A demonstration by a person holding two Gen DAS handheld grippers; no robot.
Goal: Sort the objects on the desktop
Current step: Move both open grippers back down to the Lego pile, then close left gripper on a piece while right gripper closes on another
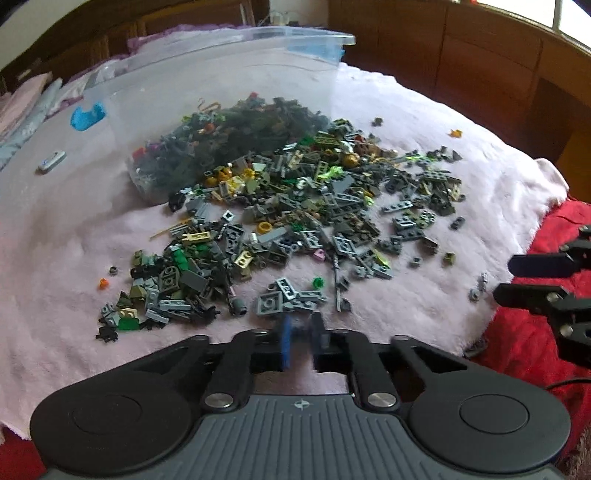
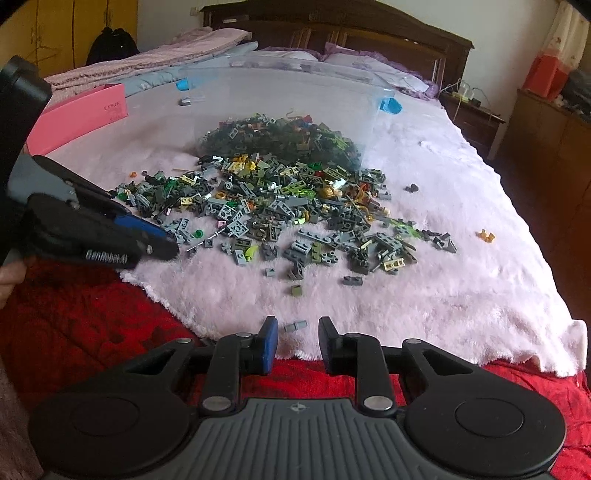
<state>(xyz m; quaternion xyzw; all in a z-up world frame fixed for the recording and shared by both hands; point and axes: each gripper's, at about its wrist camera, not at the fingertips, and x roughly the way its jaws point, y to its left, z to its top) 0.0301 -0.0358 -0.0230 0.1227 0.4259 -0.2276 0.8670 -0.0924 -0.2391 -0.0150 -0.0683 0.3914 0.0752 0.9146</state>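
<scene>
Bed scene: fluffy pale-pink rug [image 2: 424,295] spread over a red quilted blanket [image 2: 92,314], with a big heap of small plastic building bricks [image 2: 288,206], mostly grey, olive and dark, with some green, yellow and gold bits, spilling out of a clear plastic storage tub with blue clip handles [image 2: 295,92] tipped on its side; part of the heap still sits inside the tub. Left gripper [image 1: 301,332], black with blue pad on one finger, hangs at the near edge of the heap, fingers drawn close together; its tips are blurred, so cannot tell if any brick is pinched between them. From the right wrist view the same left gripper reaches down to the left fringe of the pile, with white lettering on its side reading "GenRobot.AI". Right gripper [image 2: 297,341], same black build with one blue pad, sits low at the near rug edge, jaws partly apart with nothing clamped; a small grey loose brick [image 2: 295,326] lies on the rug just beyond the gap between the tips, not pressed by either pad. Stray pieces: orange-yellow brick [image 2: 485,235] alone at right, small orange stud [image 1: 103,283] at left. A pink cardboard box [image 2: 81,118] far left carries small writing, seemingly "LOVE", blurred. Dark wooden headboard [image 2: 369,29] behind.
</scene>
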